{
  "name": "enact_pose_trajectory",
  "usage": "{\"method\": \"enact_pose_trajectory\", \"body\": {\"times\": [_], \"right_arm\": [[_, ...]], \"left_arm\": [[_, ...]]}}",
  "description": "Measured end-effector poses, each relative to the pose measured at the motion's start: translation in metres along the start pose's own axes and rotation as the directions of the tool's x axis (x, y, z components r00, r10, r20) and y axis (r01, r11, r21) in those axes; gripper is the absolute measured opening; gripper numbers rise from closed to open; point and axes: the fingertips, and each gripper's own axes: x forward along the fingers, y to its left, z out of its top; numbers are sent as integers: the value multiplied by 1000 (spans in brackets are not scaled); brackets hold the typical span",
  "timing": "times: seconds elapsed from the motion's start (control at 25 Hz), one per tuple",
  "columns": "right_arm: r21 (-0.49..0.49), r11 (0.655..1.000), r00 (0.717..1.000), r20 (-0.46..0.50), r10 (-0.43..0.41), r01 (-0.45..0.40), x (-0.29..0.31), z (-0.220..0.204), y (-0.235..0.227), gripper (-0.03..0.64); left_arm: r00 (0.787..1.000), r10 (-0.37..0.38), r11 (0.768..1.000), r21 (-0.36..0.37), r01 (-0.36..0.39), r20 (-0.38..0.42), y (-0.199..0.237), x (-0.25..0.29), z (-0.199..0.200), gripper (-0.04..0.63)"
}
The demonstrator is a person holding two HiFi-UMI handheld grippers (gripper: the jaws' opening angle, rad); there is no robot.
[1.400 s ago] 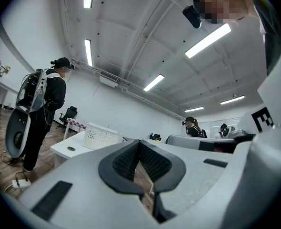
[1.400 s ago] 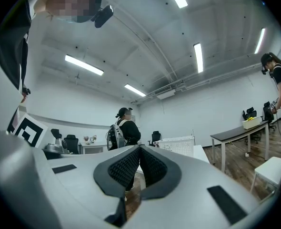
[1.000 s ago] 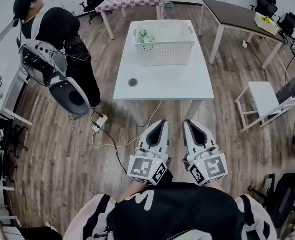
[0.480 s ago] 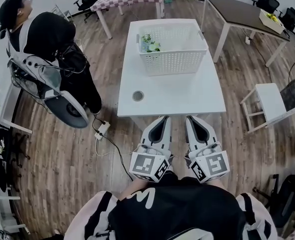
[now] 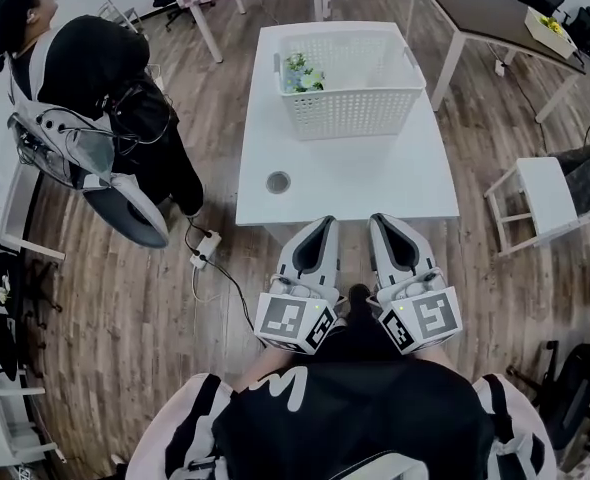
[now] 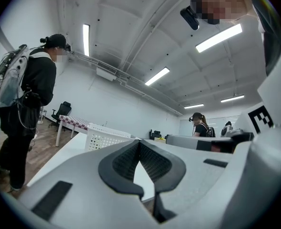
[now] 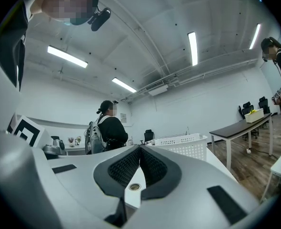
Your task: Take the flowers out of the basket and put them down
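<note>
While I am holding them side by side at the near edge of the white bench [image 5: 345, 173], the left hand-held gripper [image 5: 320, 224] and the right hand-held gripper [image 5: 383, 220] are both showing jaws pressed together, with nothing between them. The flowers [image 5: 300, 73] are lying in the far left corner of the white basket [image 5: 355, 116], which is sitting at the bench's far end, well apart from both. A person in black [image 5: 105, 68] is standing to the left.

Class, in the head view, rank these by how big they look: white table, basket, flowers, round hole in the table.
1. white table
2. basket
3. flowers
4. round hole, only a little smaller than the flowers
</note>
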Motion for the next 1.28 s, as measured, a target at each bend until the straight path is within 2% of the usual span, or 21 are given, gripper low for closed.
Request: {"method": "enact_pose_trajectory", "body": {"times": [0.32, 0.56, 0.92, 1.28], "right_arm": [[-19, 1000, 1000, 5, 17, -17, 18, 3, -13, 17], [-27, 999, 999, 17, 36, -36, 52, 7, -34, 18], [-6, 997, 997, 28, 76, -76, 136, 15, -100, 17], [-26, 983, 982, 36, 183, -182, 219, 42, -141, 17]], "left_arm": [[1000, 6, 1000, -2, -6, 18, 10, 23, 4, -5], [998, 42, 999, 4, -42, 46, 35, 55, 13, -5], [996, 57, 998, 19, -58, 69, 71, 155, 27, -5], [989, 81, 996, 26, -85, 124, 99, 241, 58, -5]]}}
